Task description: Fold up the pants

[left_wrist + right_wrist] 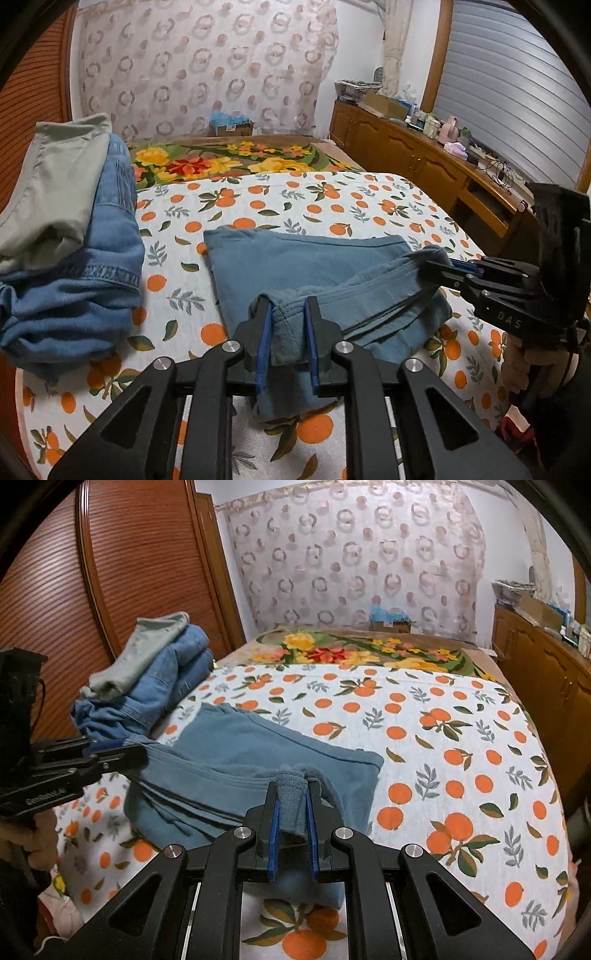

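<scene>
While the left gripper point(289, 306) sits low over the bed, its 2 blue-padded fingers point(263, 343) stand on either side of a thick fold of the blue pants point(295, 254), with the cloth bunched between them; the pads look close against it, gripping the ribbed edge. In the right wrist view the right gripper point(293, 794) does the same at the other end of that edge: a rolled bit of ribbed fabric fills the gap between its pads, clamped there. Each gripper also shows in the other's view, the right gripper point(439, 267) reaching in from the right with a hand point(532, 365) under its handle, the left gripper point(110, 753) coming in from the left, both biting the same folded edge.

Between the 2 grippers the held edge is lifted slightly, and the rest of the pants lies flat on the bedspread point(443, 738), a white cover printed with oranges and leaves, folded into a rough rectangle.

Beyond the pants, toward the left side of the bed, a pile of folded denim point(96, 258) carries a pale grey-green garment point(55, 184) on top. Farther back a floral blanket point(236, 157) covers the head of the bed, before a patterned curtain point(207, 62). A wooden cabinet point(406, 147) with clutter on it runs along the right wall, and a ribbed wooden wardrobe door point(122, 565) stands at the left.
</scene>
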Demonstrator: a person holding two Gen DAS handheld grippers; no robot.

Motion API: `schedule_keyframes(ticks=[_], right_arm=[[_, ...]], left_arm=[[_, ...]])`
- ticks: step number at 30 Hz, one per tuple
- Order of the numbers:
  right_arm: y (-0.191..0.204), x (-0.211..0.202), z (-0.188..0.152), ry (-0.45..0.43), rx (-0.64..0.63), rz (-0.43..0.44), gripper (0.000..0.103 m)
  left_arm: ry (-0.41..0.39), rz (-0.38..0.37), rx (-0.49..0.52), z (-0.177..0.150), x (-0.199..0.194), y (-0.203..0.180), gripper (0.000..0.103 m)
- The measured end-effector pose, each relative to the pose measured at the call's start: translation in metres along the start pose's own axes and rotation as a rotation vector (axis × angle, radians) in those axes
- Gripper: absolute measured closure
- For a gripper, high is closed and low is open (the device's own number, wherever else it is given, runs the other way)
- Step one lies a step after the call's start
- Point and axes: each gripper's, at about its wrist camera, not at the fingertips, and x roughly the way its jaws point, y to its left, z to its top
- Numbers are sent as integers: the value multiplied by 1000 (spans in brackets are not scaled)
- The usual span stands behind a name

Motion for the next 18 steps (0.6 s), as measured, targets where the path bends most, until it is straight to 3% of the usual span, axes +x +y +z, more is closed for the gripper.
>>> schedule_keyframes(ticks=[4,5,7,8,9,13,18], right_arm=[[-1,4,0,3,0,-5,84],[-1,3,0,1,-2,-3,82],[0,1,0,-3,-13,-2,71],[0,-2,0,-12,-21,-6,67],[0,-5,-1,-19,-26,-14,57],[-6,-18,-6,-35,-26,-16,42],[-9,-25,-25,14,-68,-58,39]], left_arm=[[-11,9,18,-4,-4,0,63],[-18,7,17,-5,-5,0,53],[-24,-10,22,-6,-9,0,47],[-23,-12,29,-7,-11,-1,37],[-30,-6,37,-9,-13,-3,34],[-40,3,33,-15,-17,-1,31],[-10,21,29,-27,-11,4,31]])
